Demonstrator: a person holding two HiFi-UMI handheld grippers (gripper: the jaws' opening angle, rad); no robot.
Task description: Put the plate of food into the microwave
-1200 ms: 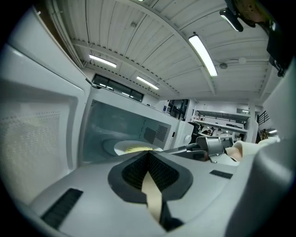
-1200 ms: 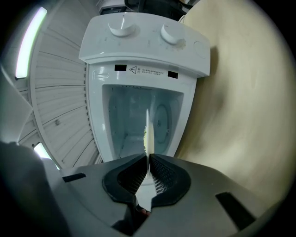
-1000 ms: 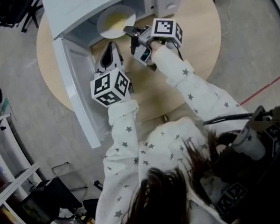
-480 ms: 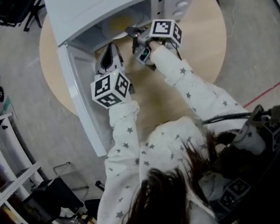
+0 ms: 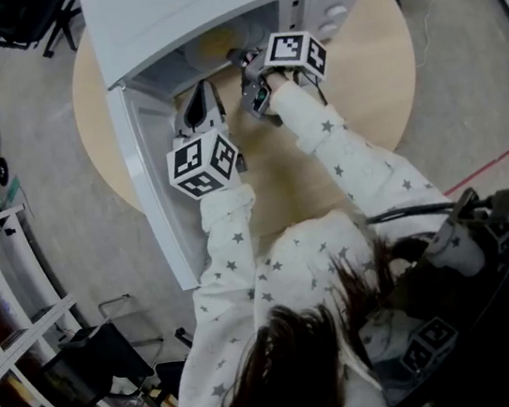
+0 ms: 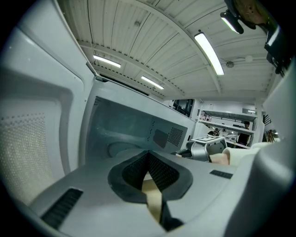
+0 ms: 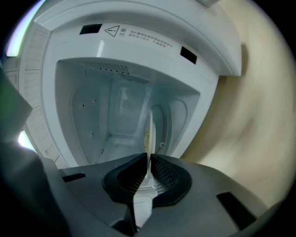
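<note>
Plate of food [image 5: 211, 49] held mostly inside microwave [image 5: 187, 7] cavity, seen edge-on in right gripper view, yellow food visible on it. Plate rim clamped between jaws of right gripper [image 5: 239, 59], pads pressed on both sides of it. Left gripper [image 5: 201, 90] held just beside it at cavity mouth, jaws closed together, nothing between them. Microwave door [image 5: 154, 194] swung wide open at person's left. Microwave set on round wooden table [image 5: 364, 77].

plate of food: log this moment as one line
right gripper shut on round white plate of yellow food | plate reaching into open white microwave | left gripper shut, empty, near the opening
</note>
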